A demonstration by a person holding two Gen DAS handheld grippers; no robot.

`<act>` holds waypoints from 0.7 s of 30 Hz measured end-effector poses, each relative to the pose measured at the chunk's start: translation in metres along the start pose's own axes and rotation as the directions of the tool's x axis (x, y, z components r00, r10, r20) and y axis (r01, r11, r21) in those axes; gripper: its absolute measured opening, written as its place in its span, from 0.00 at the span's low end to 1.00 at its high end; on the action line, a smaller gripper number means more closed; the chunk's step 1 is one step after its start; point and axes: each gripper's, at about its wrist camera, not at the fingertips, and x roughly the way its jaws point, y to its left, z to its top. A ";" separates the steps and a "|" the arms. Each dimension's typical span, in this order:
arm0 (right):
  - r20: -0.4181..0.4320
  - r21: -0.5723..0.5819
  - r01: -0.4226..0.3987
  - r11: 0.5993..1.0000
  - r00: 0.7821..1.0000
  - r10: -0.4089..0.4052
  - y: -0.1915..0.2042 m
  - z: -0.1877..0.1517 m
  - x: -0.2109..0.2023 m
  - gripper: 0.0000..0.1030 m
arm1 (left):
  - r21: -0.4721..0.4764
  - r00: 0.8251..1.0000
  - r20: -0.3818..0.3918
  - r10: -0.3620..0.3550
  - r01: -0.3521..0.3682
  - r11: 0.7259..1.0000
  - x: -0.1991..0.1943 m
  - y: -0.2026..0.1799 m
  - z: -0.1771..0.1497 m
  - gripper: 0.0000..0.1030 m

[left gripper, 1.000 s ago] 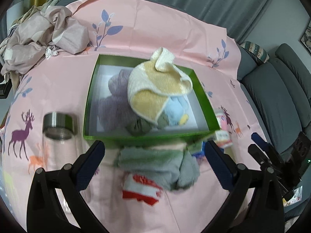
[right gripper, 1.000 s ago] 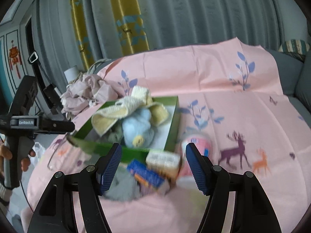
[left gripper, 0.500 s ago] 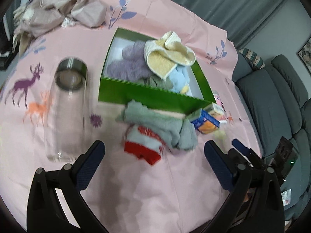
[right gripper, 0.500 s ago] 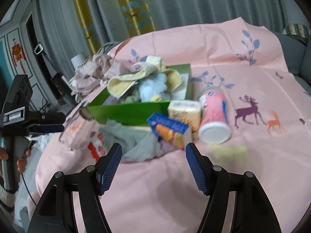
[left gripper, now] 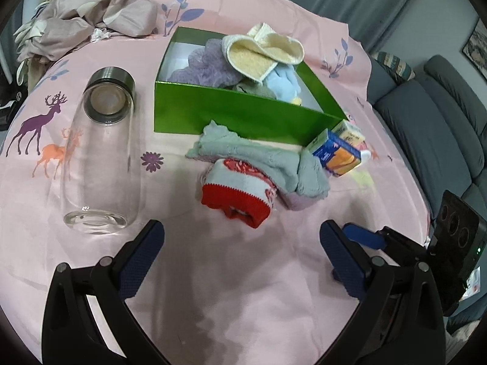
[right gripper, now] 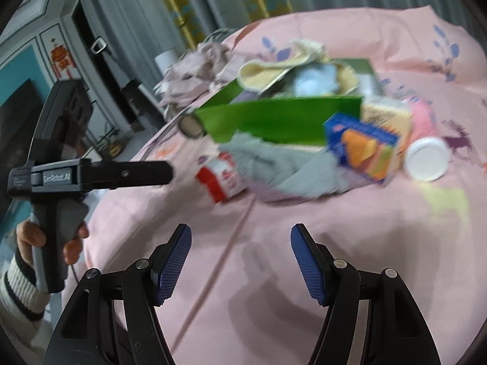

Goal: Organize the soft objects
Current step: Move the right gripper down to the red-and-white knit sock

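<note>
The right claw [right gripper: 240, 258] hangs spread and empty over the pink tablecloth [right gripper: 274, 273], with the grey cloth [right gripper: 274, 164] and red-cuffed sock [right gripper: 219, 179] at twelve o'clock before the green box [right gripper: 274, 121], and the left claw [right gripper: 100, 173] at nine o'clock.

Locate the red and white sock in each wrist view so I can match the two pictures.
Left wrist: red and white sock lies at centre, nearer the camera than the green box, touching the grey cloth.
Right wrist: sock sits left of centre, blurred, left of the grey cloth.
Shared landmark: the green box.
</note>
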 end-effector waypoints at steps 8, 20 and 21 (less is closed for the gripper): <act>-0.041 -0.048 -0.043 0.998 0.998 0.041 0.021 0.005 0.038 0.62 | 0.013 1.000 -0.010 -0.004 0.004 1.000 0.011 0.008 0.004 0.99; -0.059 -0.055 0.022 0.998 0.998 -0.025 0.024 0.035 0.081 0.54 | 0.099 1.000 -0.028 -0.014 0.016 0.995 0.033 0.002 0.026 0.98; -0.061 -0.050 0.025 0.998 0.998 -0.028 0.023 0.037 0.083 0.54 | 0.108 0.999 -0.030 -0.025 0.028 0.994 0.034 -0.001 0.028 0.98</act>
